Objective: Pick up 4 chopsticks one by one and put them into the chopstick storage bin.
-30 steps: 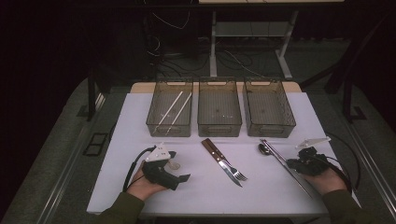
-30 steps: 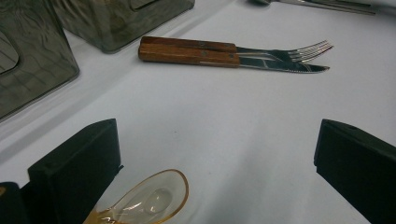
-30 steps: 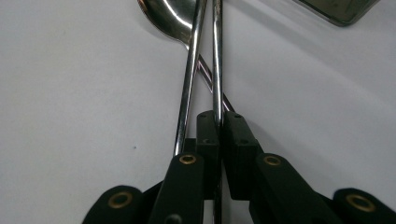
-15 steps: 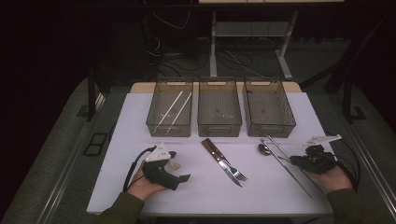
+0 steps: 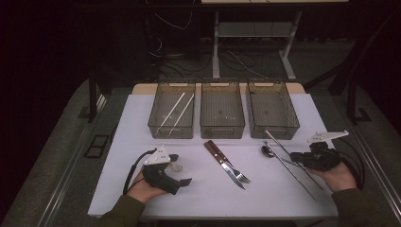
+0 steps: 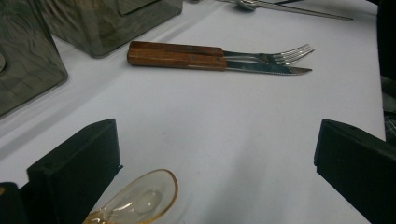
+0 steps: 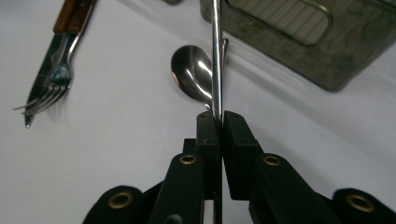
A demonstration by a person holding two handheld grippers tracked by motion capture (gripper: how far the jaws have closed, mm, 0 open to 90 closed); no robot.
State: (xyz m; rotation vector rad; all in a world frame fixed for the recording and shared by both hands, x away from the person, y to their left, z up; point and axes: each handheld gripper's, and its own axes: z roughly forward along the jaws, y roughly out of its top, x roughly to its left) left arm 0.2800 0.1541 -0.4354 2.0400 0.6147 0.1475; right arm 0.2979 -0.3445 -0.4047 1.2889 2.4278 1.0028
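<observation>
My right gripper [image 5: 295, 159] [image 7: 220, 119] is shut on a thin metal chopstick [image 5: 279, 143] [image 7: 216, 51] that points toward the right bin [image 5: 273, 126]. A second metal chopstick [image 5: 295, 177] lies on the white table beside it. A metal spoon [image 5: 267, 151] [image 7: 192, 74] rests just left of the held stick. At the left, my left gripper [image 5: 178, 169] [image 6: 215, 140] lies on its side in the hand, open, with nothing between its jaws. A clear amber plastic spoon [image 5: 176, 166] [image 6: 140, 199] sits by one jaw.
A wooden-handled knife and fork [image 5: 227, 165] [image 6: 187, 55] [image 7: 49, 91] lie side by side mid-table. Three clear bins stand in a row at the back: the left bin [image 5: 152, 127] holds white chopsticks [image 5: 175, 111], and next to it is the middle bin [image 5: 222, 130].
My right gripper has shifted a little with the metal chopstick, which now angles away from the other one. The left hand has stayed still.
</observation>
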